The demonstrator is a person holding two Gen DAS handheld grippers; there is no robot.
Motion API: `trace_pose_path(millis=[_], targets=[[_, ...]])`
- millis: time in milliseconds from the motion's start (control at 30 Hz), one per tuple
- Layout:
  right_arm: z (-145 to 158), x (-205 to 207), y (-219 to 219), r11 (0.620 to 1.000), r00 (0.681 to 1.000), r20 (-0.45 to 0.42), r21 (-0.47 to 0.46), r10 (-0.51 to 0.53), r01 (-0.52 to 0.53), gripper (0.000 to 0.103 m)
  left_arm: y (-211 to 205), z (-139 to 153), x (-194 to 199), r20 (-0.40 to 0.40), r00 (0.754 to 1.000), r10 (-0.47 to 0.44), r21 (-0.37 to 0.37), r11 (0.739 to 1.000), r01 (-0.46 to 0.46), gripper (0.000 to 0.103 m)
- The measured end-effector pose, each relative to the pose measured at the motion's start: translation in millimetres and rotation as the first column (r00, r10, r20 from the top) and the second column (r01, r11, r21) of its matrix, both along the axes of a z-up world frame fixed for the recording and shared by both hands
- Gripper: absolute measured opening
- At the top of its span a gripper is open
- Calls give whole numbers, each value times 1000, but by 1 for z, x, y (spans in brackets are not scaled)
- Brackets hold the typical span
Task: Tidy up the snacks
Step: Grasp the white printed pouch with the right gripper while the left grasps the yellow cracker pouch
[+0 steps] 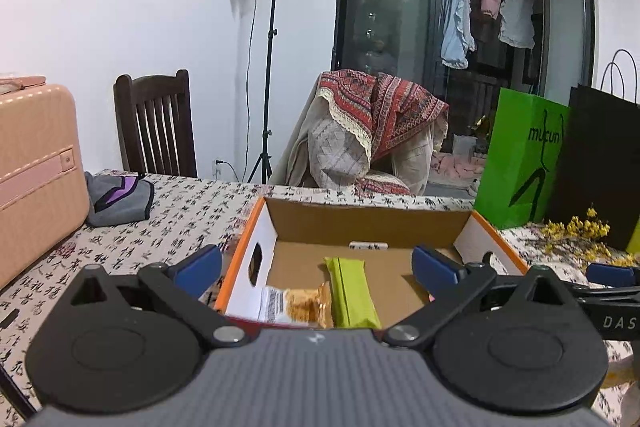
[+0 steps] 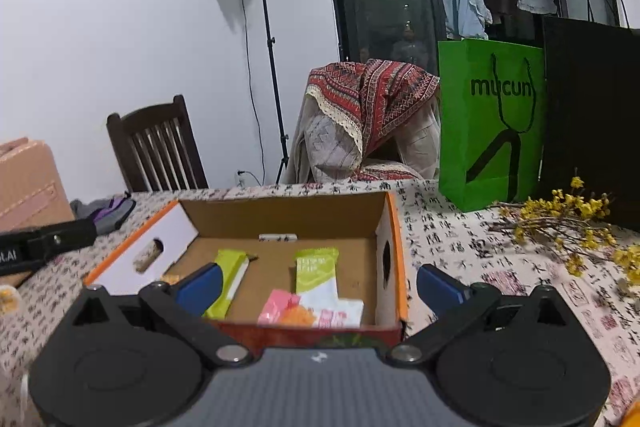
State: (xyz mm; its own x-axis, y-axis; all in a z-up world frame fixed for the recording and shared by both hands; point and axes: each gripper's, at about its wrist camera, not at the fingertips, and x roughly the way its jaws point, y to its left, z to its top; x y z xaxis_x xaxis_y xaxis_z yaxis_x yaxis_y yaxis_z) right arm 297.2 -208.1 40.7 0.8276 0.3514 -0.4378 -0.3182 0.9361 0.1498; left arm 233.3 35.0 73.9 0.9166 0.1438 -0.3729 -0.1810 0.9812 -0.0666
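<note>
An open cardboard box [image 1: 360, 223] with orange rims stands on the table; it also shows in the right wrist view [image 2: 280, 215]. In it lie a green snack bar [image 1: 352, 295], seen again in the right wrist view [image 2: 230, 277], an orange-and-white packet [image 1: 298, 305], a green-and-white packet [image 2: 318, 275] and a pink-orange packet [image 2: 296, 313]. My left gripper [image 1: 318, 265] is open and empty above the box's near left part. My right gripper [image 2: 318, 287] is open and empty, straddling the box's right wall.
A pink suitcase [image 1: 36, 175] and a grey-purple cloth [image 1: 120, 199] lie at the left. A green paper bag [image 2: 490, 123], a black bag [image 2: 592, 119] and dried yellow flowers [image 2: 572, 223] are at the right. Chairs stand behind the table.
</note>
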Motion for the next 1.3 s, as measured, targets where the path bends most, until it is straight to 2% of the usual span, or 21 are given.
trace_pose_path(millis=[433,600,733,900,967,1200,1233,1300], targets=[[-14,-58,-3,995,996,-54,-69,67,-71,103,11,-7,-46,-48,999,-12,-12,1000,11,103],[-31,-74,-3,992,992,-128,-121,17,-33,103,14,-18,-62,-78,997,-24,-17,1000,23,103],[-47,-83,-10,996,982,-190,-82,26,-42,97,16,-29,-75,-105,994,-36,-13,999,35,103],[-65,-87,-16,997,968,-251,-76,1,-21,93,22,-42,-90,-125,992,-34,-21,999,32,103],[-70,-86,-18,998,964,-266,-55,3,-18,85,25,-47,-94,-134,991,-30,-27,999,26,103],[-79,-81,-26,1000,958,-285,0,23,-24,82,37,-63,-99,-172,985,-4,-53,999,-6,103],[-78,-81,-26,1000,959,-283,-1,25,-27,80,38,-63,-100,-173,985,-2,-57,998,-8,103],[-78,-83,-27,999,959,-278,23,50,-45,65,40,-65,-102,-175,985,1,-62,998,-12,103]])
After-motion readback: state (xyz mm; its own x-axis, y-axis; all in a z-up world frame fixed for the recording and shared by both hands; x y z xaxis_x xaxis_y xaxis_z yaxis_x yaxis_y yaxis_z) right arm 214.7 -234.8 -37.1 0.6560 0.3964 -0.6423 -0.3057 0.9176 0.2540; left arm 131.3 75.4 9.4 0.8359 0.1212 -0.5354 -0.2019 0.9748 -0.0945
